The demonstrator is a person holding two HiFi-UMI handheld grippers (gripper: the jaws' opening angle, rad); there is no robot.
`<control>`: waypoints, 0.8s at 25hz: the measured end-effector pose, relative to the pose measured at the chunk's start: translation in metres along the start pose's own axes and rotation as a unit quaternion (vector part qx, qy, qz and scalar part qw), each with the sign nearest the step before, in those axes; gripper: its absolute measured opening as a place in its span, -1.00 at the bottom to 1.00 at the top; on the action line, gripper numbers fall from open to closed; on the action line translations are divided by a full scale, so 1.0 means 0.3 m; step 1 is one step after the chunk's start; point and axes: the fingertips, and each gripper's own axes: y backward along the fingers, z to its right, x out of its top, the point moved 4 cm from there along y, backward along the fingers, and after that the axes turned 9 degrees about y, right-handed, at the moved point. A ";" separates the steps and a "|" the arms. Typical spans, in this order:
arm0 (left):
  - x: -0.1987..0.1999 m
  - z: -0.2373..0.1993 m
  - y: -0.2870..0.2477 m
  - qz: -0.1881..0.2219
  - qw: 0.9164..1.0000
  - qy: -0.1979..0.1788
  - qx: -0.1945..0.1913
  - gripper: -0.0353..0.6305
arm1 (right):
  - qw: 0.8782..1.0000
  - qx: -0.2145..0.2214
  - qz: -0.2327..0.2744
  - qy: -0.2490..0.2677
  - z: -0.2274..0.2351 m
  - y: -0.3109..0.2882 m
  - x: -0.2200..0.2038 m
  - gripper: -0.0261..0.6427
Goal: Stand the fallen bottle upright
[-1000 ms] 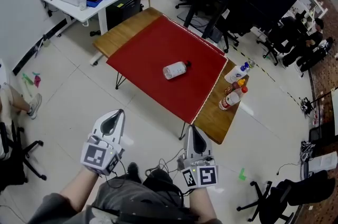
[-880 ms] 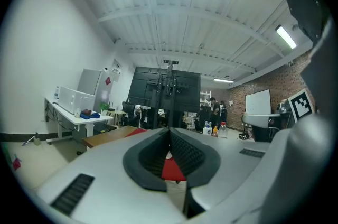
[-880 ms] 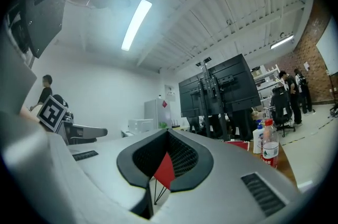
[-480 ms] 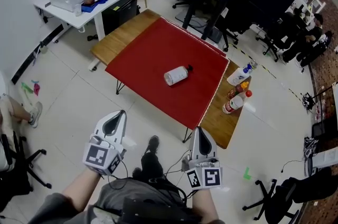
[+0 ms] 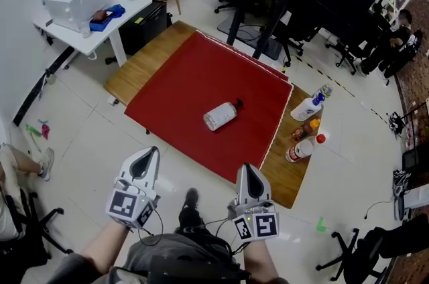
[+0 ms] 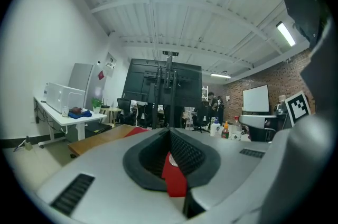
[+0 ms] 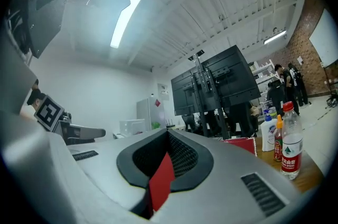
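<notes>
The fallen bottle [image 5: 220, 116], clear with a dark cap, lies on its side near the middle of the red tabletop [image 5: 181, 85]; its cap points up and to the right. My left gripper [image 5: 148, 151] and right gripper [image 5: 247, 167] hover side by side over the floor, short of the table's near edge, both pointing at it. Both are shut and hold nothing. In the left gripper view the left gripper [image 6: 169, 132] shows only a thin slit with red behind it. In the right gripper view the right gripper [image 7: 168, 134] looks the same.
Three upright bottles stand on the bare wooden strip at the table's right end: a white spray bottle [image 5: 310, 107], a small orange one [image 5: 301, 130] and a clear red-capped one [image 5: 301, 149]. A white desk [image 5: 127, 10] with a printer stands far left. Office chairs ring the room.
Both grippers have come forward together towards the table. The table and the bottle now sit nearer and lower in the head view. The jaws stay shut.
</notes>
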 end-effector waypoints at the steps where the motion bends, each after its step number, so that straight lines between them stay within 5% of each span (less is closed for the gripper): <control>1: 0.005 -0.013 -0.051 -0.006 1.000 0.000 0.000 -0.81 | 1.000 -0.002 -0.003 -0.004 0.027 -0.045 -0.013 -0.88; 12: 0.099 -0.060 -0.589 -0.017 1.000 -0.010 -0.012 -0.81 | 0.999 -0.019 0.007 -0.031 0.368 -0.453 -0.052 -0.88; 20: 0.121 -0.056 -0.821 -0.024 0.999 -0.026 -0.031 -0.81 | 0.997 -0.030 -0.025 -0.060 0.523 -0.594 -0.141 -0.88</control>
